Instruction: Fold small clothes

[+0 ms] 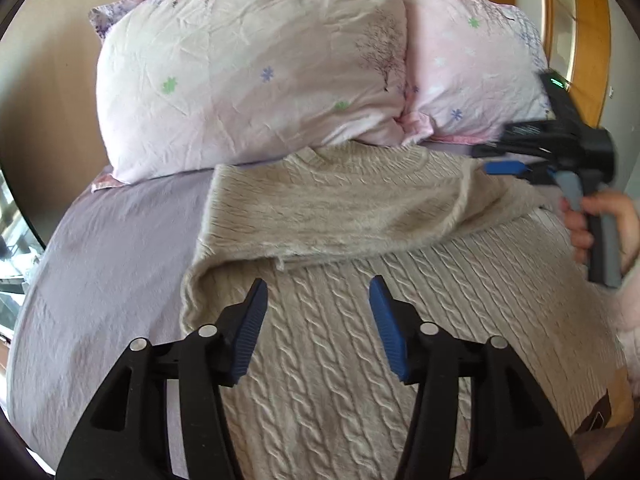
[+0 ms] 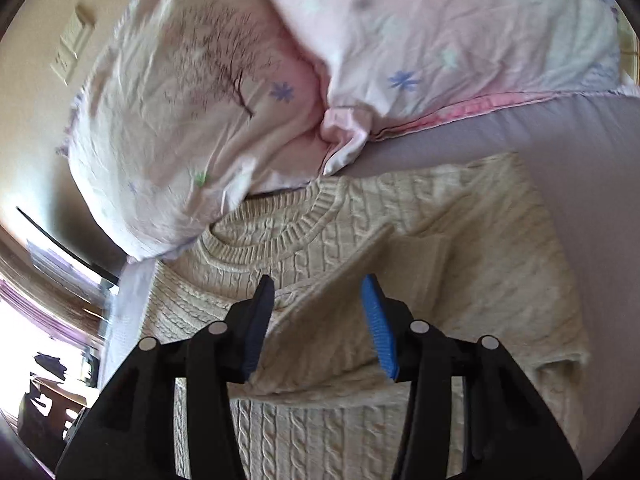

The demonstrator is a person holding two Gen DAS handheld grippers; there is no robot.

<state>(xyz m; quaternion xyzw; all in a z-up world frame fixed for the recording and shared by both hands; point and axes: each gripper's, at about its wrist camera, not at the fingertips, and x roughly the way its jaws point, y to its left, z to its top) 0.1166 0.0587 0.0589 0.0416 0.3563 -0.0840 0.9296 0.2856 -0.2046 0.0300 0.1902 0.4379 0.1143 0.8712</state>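
Note:
A cream cable-knit sweater [image 1: 360, 352] lies flat on the bed, collar toward the pillows. Both sleeves [image 1: 332, 216] are folded across its chest. My left gripper [image 1: 318, 284] is open and empty, hovering over the sweater's middle just below the folded sleeves. My right gripper [image 1: 504, 168] shows at the right in the left wrist view, held in a hand above the sweater's right shoulder. In the right wrist view the right gripper [image 2: 318, 284] is open and empty above the folded sleeve [image 2: 340, 320], below the ribbed collar [image 2: 264, 240].
Two pink floral pillows [image 1: 248, 72] [image 1: 472, 68] lie against the wall behind the sweater. The lilac bedsheet [image 1: 104, 260] stretches to the left. A wooden headboard frame [image 1: 592, 40] stands at the far right. A wall switch [image 2: 72, 48] and a bright window show at the left.

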